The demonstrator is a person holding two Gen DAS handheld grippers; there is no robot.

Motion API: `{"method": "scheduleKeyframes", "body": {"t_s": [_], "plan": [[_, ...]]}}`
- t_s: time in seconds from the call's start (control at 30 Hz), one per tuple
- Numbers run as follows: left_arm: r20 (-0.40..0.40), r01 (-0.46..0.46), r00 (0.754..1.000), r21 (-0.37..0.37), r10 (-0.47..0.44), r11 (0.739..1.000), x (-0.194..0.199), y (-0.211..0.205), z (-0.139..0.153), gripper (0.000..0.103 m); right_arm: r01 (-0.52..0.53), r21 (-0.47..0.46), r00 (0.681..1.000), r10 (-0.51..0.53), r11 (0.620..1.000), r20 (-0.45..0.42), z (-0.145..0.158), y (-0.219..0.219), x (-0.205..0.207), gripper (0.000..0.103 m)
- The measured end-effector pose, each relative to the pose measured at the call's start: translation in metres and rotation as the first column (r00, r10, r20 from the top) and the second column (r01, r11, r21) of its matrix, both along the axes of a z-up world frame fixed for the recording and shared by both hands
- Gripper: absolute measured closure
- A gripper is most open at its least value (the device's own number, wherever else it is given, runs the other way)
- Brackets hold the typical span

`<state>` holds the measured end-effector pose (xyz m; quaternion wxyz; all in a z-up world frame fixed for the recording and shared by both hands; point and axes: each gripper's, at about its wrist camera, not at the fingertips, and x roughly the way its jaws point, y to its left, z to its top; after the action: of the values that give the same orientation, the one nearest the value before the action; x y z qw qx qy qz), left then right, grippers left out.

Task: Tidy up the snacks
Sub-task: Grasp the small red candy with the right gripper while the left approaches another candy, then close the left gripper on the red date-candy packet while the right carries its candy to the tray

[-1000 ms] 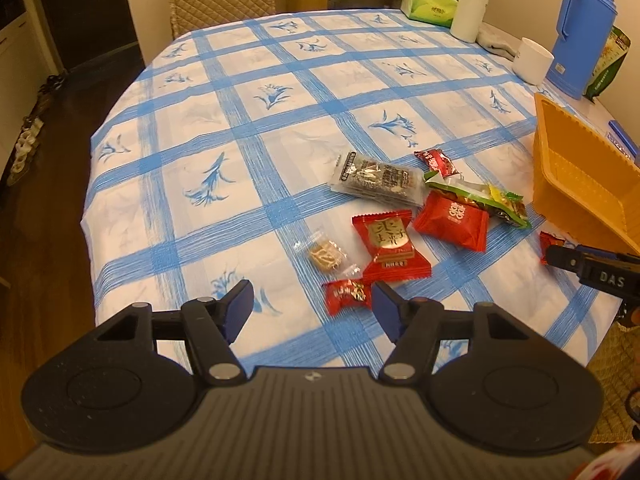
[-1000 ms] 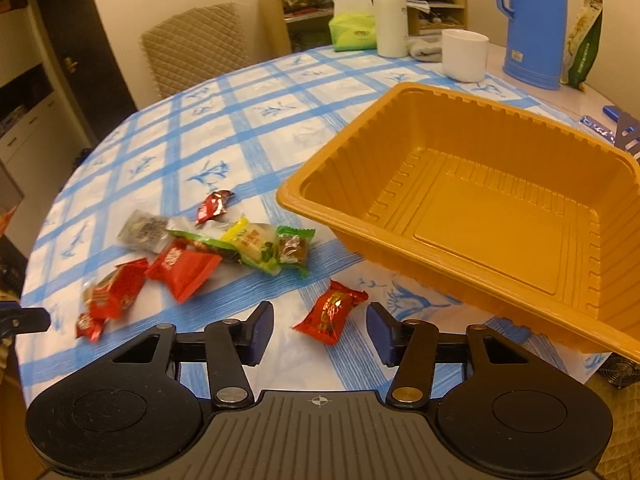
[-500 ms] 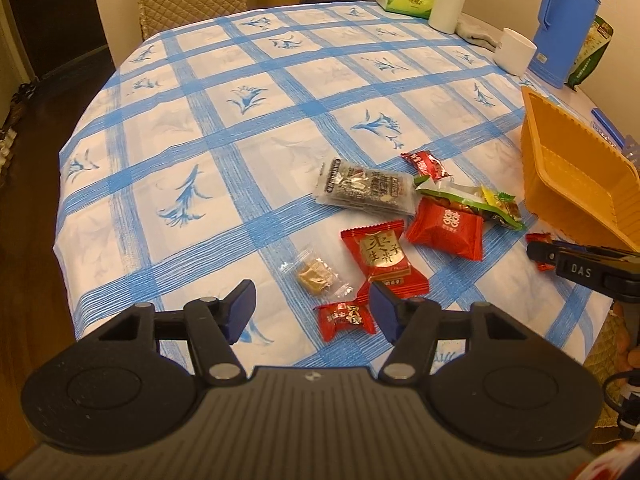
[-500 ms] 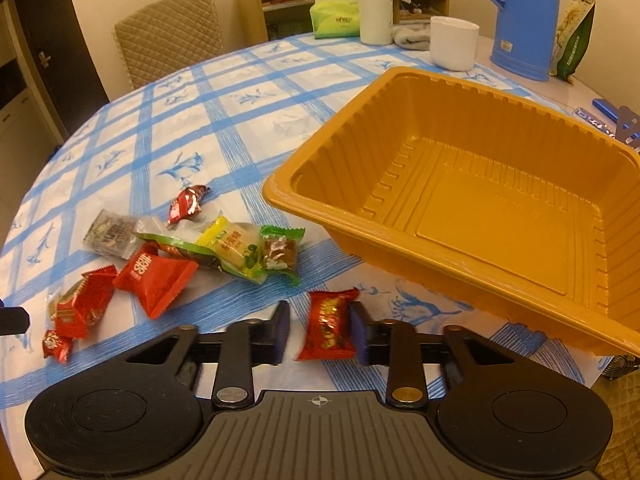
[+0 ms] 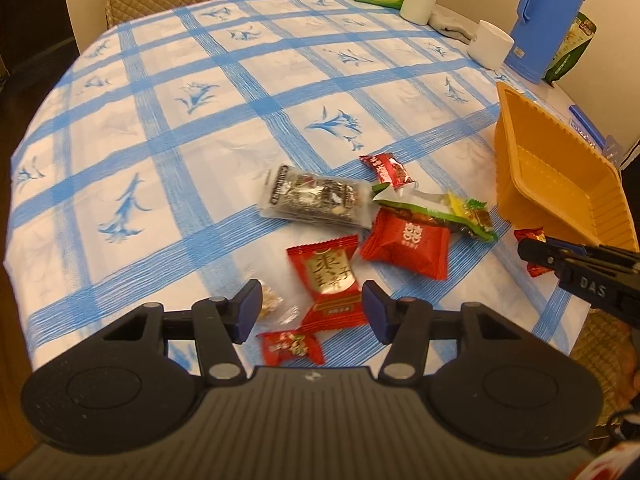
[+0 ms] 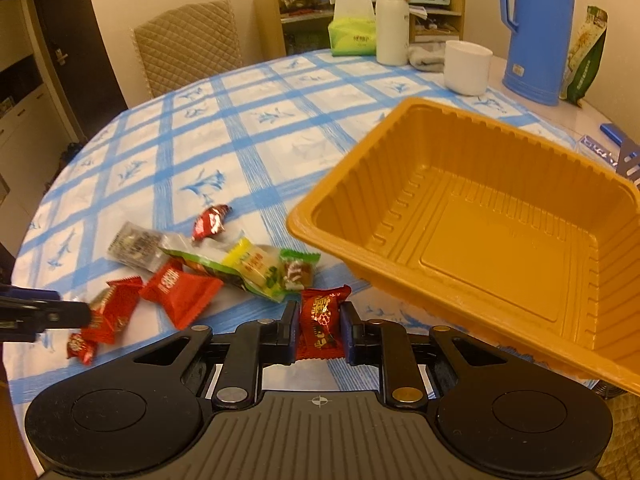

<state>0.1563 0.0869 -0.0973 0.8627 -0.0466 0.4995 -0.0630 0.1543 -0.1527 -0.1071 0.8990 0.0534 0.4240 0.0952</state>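
My right gripper point(image 6: 320, 322) is shut on a small red candy point(image 6: 322, 304), just off the near corner of the empty orange tray point(image 6: 480, 240). In the left wrist view the same gripper point(image 5: 534, 250) and its candy point(image 5: 528, 236) show at the right, beside the tray point(image 5: 552, 184). My left gripper point(image 5: 310, 308) hovers over the snack pile with its jaws closing and pressing on nothing. Between them lie a red gold-labelled packet point(image 5: 328, 280), a clear-wrapped sweet point(image 5: 272, 306) and a small red candy point(image 5: 290, 346). Beyond lie a silver packet point(image 5: 316, 198), a red square packet point(image 5: 406, 242) and a green packet point(image 5: 436, 212).
A blue-checked cloth covers the round table point(image 5: 200, 140). At the back right stand a blue jug point(image 5: 552, 20), a white cup point(image 5: 490, 44), a white bottle point(image 6: 392, 24) and a green tissue box point(image 6: 352, 38). A quilted chair point(image 6: 188, 44) is behind. The table edge runs near both grippers.
My right gripper closed on the small red candy and holds it. My left gripper moved forward over the near snacks and its jaws narrowed.
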Motion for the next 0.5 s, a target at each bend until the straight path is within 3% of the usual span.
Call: {"method": "scheduleKeyframes", "body": {"t_s": [0.5], "plan": [[-0.084,0.003,0.996,-0.023,-0.005,1.000,0.025,-0.008,-0.023,0.073,0.048,0.002,0.999,-0.048,0.999,-0.009,0.008,-0.009,-0.008,0.081]]}}
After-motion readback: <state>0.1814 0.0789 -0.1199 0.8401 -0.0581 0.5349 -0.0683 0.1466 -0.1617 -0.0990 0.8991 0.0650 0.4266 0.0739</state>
